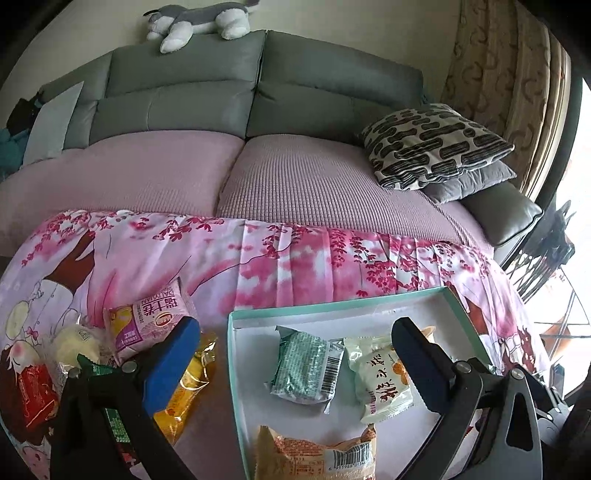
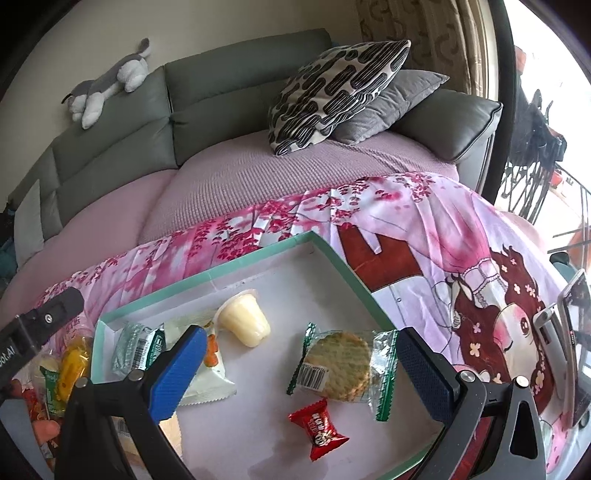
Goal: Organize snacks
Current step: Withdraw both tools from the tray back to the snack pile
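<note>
Both of my grippers fill the near foreground, jaws spread wide and holding nothing. My right gripper (image 2: pixel 299 365) hovers over the open box (image 2: pixel 343 266), a white tray with a teal rim lying on the pink floral sheet (image 2: pixel 424 229). My left gripper (image 1: pixel 295 343) straddles the box's left rim (image 1: pixel 231 354), one finger over the loose snacks, the other over the box.

Behind the sheet, a grey sofa (image 1: pixel 258 85) with a mauve seat cover carries a black-and-white patterned cushion (image 1: pixel 432 144) and a grey plush toy (image 1: pixel 199 18) on its backrest.

Inside the box, between my right fingers, lies a round biscuit in clear wrap (image 2: pixel 340 365), with a red candy (image 2: pixel 319 428) just nearer and a pale jelly cup (image 2: pixel 245 321) tipped over. A green packet (image 1: pixel 304 365), a white packet (image 1: pixel 382 380) and an orange packet (image 1: pixel 317 454) lie there too.

Outside, left of the box, a purple packet (image 1: pixel 151 317) and a yellow packet (image 1: pixel 186 398) sit in a heap.
</note>
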